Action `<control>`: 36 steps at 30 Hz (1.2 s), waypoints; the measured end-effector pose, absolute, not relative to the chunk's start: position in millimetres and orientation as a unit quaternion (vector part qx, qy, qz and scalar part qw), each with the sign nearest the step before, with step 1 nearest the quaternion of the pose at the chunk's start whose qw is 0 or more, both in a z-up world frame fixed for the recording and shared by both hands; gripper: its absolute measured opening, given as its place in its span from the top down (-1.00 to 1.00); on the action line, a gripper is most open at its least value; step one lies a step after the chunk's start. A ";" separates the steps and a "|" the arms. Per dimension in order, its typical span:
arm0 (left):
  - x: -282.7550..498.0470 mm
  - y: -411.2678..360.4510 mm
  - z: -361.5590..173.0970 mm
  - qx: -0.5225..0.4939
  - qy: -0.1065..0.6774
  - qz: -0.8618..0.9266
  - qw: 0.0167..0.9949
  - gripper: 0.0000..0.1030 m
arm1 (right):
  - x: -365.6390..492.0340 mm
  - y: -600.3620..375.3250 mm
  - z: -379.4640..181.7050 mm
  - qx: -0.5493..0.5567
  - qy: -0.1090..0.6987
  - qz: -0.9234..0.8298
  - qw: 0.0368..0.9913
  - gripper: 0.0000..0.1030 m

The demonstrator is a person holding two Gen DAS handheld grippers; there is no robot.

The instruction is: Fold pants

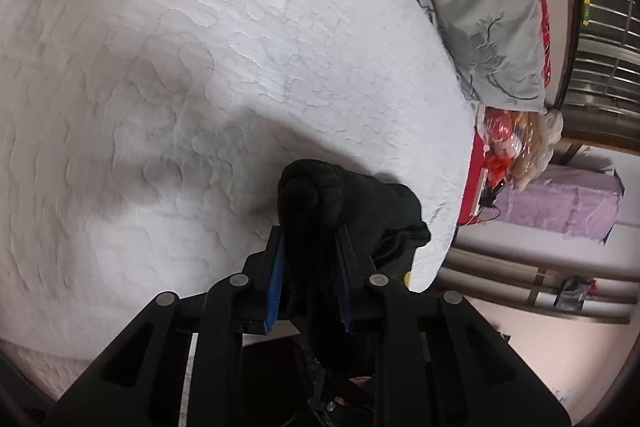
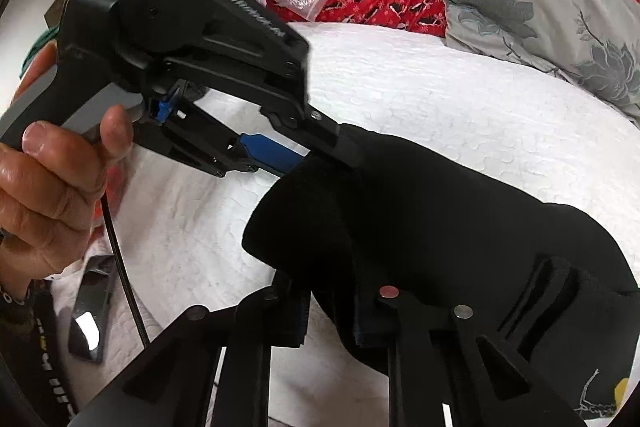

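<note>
Both grippers are clamped on the black pants (image 2: 420,211), apparently to lift them off the white quilted bedspread (image 1: 200,67) and stretch an edge for folding. The left gripper (image 1: 310,247) pinches a bunched wad of cloth between its blue pads. The right gripper (image 2: 328,307) looks closed on another fold, though the draped fabric hides its fingertips. The pants hang above the bedspread's near edge; their full shape and legs are cut off from view.

Both views are taken close above the white bed (image 1: 200,67), facing the floral pillow (image 2: 540,7); bed, pillow and black pants (image 2: 440,207) are shared.
</note>
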State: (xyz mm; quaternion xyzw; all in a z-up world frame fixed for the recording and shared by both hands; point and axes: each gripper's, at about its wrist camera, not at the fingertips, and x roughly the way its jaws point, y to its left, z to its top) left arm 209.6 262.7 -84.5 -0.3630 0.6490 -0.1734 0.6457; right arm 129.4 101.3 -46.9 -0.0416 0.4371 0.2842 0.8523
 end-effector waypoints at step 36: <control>203.6 -76.6 -81.7 -0.170 0.727 -0.185 0.639 0.60 | 132.1 -209.7 -79.3 0.294 0.501 0.201 0.789 0.66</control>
